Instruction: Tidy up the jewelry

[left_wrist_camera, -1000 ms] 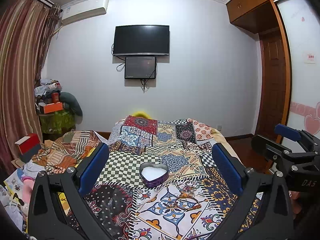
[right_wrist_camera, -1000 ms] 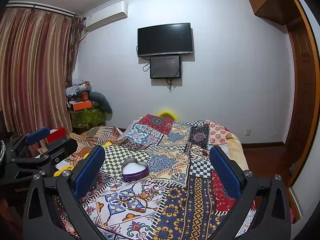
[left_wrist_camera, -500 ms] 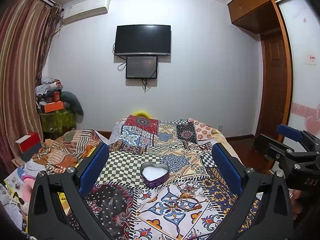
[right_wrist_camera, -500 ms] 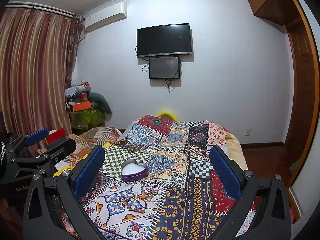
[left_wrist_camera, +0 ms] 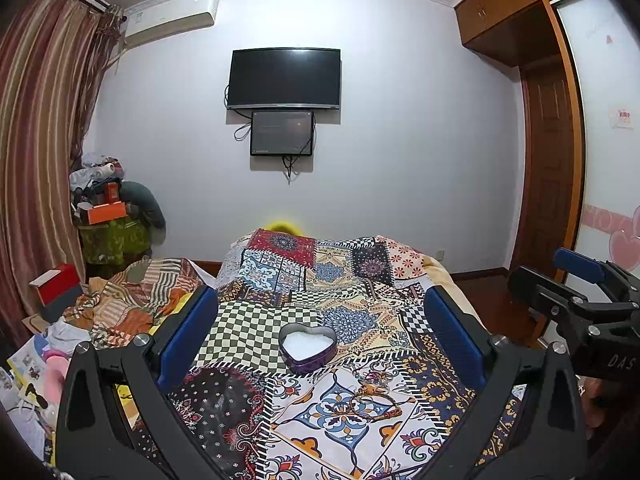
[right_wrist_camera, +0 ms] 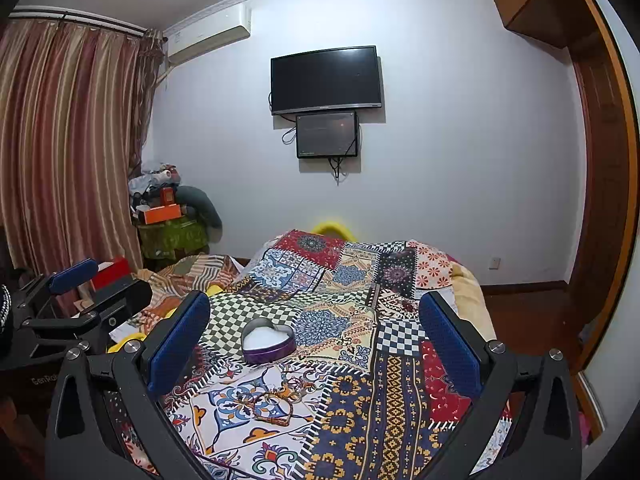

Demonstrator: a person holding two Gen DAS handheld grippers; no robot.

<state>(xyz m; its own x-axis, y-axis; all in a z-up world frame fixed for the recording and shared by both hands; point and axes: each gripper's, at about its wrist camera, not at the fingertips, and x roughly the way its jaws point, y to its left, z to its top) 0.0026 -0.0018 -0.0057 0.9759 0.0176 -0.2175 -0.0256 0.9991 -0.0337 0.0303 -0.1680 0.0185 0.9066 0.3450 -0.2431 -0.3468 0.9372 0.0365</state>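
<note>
Left wrist | both tools spread wide, empty | heart tin [left_wrist_camera: 307, 347] unmoved | right tool [left_wrist_camera: 576, 276] sits higher

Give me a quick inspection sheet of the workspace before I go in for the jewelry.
Surface: patchwork bedspread, rumpled, covering the bed.
Job's things: heart-shaped tin, open, white lining, nothing seen inside; bracelets loose on the bedspread in front of it.
Clutter: crumpled striped cloth beside the bed; piled boxes and clothes in the corner.
Grippers: left gripper open, empty; right gripper open, empty.
Cables: loose leads hanging at the wall screens.
Surroundings: television, air conditioner, striped curtain, wooden door.
</note>
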